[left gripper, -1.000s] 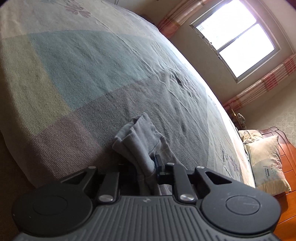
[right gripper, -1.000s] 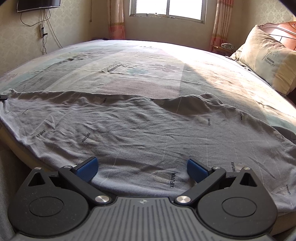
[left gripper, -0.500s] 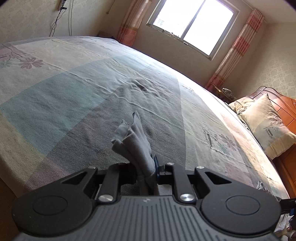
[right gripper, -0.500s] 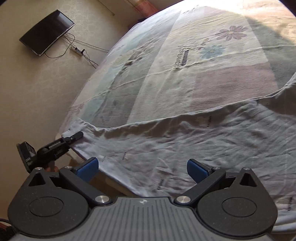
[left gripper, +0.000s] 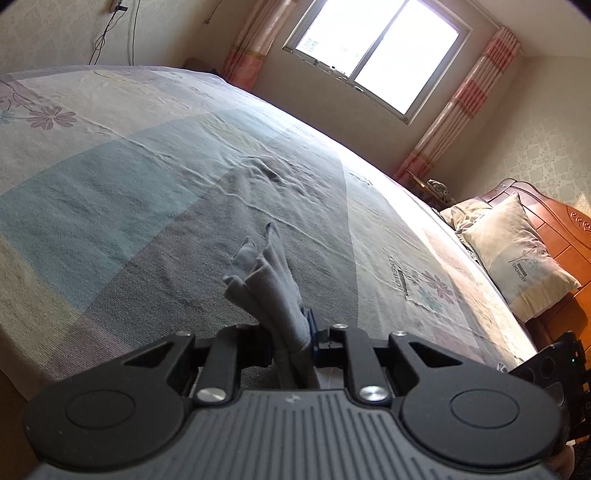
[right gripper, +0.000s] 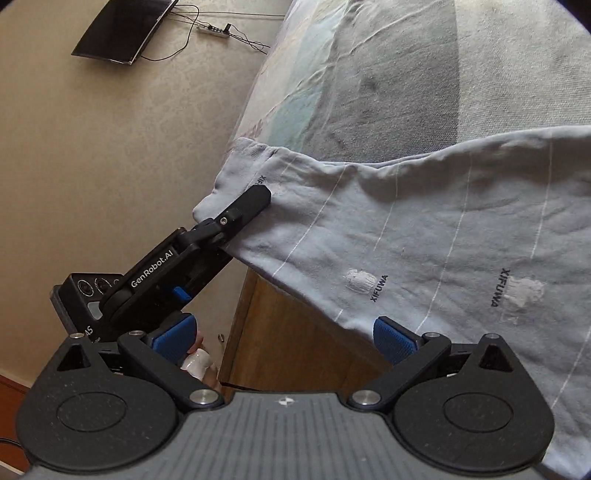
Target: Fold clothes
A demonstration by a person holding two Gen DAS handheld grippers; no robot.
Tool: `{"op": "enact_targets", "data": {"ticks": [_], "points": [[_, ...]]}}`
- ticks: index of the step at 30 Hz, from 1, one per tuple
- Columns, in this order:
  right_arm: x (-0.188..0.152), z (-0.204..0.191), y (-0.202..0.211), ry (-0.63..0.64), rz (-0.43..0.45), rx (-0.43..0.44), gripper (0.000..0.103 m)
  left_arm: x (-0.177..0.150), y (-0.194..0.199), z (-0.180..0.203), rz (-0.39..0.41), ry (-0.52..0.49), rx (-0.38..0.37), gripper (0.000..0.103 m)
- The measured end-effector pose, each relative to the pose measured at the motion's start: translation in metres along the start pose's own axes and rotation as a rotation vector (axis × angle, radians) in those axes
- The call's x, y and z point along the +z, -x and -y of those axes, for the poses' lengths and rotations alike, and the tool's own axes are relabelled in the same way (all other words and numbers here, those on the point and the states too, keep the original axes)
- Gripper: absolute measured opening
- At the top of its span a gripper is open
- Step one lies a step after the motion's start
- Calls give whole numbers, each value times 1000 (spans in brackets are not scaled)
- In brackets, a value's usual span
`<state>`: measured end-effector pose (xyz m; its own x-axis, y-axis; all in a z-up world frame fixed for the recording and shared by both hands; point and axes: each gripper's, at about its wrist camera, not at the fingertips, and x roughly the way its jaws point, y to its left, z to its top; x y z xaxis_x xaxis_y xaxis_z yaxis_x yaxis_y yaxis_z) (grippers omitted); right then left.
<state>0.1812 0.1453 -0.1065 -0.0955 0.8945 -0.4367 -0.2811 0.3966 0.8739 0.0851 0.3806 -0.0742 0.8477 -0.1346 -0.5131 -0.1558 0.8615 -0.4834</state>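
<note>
Left tongs [left gripper: 295, 332] clamped on a bunched corner of the grey garment [right gripper: 424, 221], seemingly to lift that end for a fold. Right tongs [right gripper: 284, 338] apart, hovering over cloth draped across the bed [left gripper: 166, 184] edge.

I am in a home bedroom. Ahead of my left tongs spreads a wide bed under a patchwork floral bedspread [left gripper: 184, 177], with a beige printed pillow [left gripper: 517, 258] against a carved wooden headboard [left gripper: 569, 236] to the right, and a bright window with pink striped curtains [left gripper: 376, 51] beyond. Left of my right tongs, a black flat television [right gripper: 122, 31] hangs on the wallpapered wall.
</note>
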Motion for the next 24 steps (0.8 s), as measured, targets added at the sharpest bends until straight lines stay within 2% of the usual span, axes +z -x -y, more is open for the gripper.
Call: {"op": "enact_targets", "data": {"ticks": [5,8,12,15,19,24], "points": [[1,-11,3,56,-10,10,103,-5,-2,-8,2,23,-17,16],[15,-11,22,34,87,11,103,-7,0,-8,7,25,-27,16],[39,5,34,-84,177,-7,103,-9,2,-7,12,20,-42,16],[53,18,29,-141,214,-36,103,-10,3,-6,17,23,-50,16],[66,21,20,-138,277,-89,103,-11,2,-6,10,26,-57,16],[72,21,17,-140,288,-110,103,-11,1,0,11,31,-74,16]]}}
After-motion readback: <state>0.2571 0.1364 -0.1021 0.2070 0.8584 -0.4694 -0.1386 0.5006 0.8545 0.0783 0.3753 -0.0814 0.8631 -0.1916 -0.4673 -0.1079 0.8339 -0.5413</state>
